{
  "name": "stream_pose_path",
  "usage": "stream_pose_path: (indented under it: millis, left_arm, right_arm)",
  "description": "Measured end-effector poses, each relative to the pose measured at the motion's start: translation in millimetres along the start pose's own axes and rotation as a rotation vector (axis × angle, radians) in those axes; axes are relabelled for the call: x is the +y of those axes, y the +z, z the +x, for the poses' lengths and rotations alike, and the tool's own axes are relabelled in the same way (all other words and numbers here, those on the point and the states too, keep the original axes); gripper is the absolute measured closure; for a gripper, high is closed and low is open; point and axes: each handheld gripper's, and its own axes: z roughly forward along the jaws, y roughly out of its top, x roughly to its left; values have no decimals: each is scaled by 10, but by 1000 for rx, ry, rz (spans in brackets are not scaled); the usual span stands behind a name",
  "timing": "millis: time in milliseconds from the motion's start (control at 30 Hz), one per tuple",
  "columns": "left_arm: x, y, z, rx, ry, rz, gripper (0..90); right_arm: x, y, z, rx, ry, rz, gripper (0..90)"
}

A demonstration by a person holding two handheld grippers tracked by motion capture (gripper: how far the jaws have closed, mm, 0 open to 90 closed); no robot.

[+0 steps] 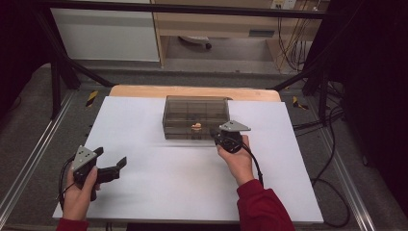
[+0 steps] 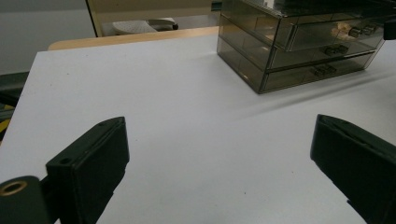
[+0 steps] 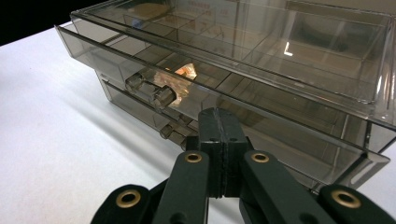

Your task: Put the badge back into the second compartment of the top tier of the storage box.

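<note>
You are holding the right gripper (image 1: pixel 219 136) up against the front of the smoky clear plastic drawer box (image 1: pixel 195 115), which is sitting near the far middle of the white table (image 1: pixel 144 192); its jaws are pressed together with nothing between them, their tips resting at or just short of the top drawer's front panel (image 3: pixel 261 121), beside the small knob (image 3: pixel 156 93); whether they are actually touching the plastic is hard to tell. The top drawer is standing slightly proud of the box, and a small pale orange thing (image 3: pixel 187 71) is lying inside it behind the knob; what it is cannot be made out.

You are keeping the left gripper (image 1: pixel 113 166) well apart from the box, low over the near left of the table, its jaws spread wide and empty.

Judging by the look of it, the box is going to be light, stiff and slick, thin-walled plastic that could crack or skid across the smooth table under a hard shove; the drawer is probably sliding easily. The knob is looking like the best place to take hold, pinched squarely; for pushing, the flat of the panel near its middle is safer, with the left gripper bracing the box's side if it starts sliding.
</note>
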Motion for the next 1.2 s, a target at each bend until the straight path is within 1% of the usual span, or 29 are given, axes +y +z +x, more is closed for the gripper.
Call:
stream_pose_path:
  millis: [433, 733, 833, 1200]
  left_arm:
    - [0, 0, 1, 2, 0, 0, 47]
    - [0, 0, 1, 1, 0, 0, 47]
    - [0, 0, 4, 1, 1, 2, 47]
    - [-2, 5, 2, -1, -4, 3, 47]
  right_arm:
    - [2, 19, -17, 2, 30, -5, 900]
    - [35, 30, -28, -1, 33, -9, 900]
    - [39, 35, -32, -1, 40, -8, 900]
    - [44, 42, -54, 0, 43, -1, 900]
